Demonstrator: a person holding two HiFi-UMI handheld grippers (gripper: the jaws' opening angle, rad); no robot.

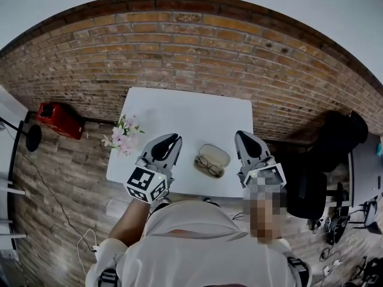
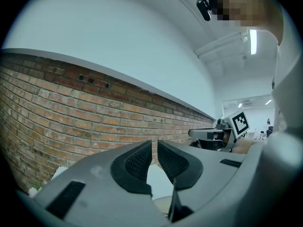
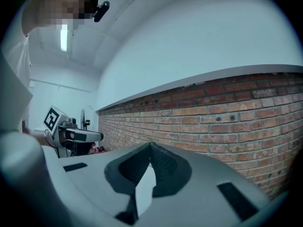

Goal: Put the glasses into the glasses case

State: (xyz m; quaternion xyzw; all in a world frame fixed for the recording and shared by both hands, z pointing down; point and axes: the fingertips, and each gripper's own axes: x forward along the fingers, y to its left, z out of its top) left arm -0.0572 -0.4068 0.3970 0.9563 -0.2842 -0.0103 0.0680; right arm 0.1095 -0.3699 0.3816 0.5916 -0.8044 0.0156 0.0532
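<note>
The left gripper [image 2: 155, 145] hides most of the table [image 2: 158, 181].

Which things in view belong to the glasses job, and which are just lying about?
Job in hand:
- glasses, lying in the open glasses case
- left gripper and right gripper, both empty
- white table

Lying about:
- pink flowers at the table's left edge
- red box
- dark chair

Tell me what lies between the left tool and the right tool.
The open glasses case, with the glasses in it, on the white table; the head view shows it.
</note>
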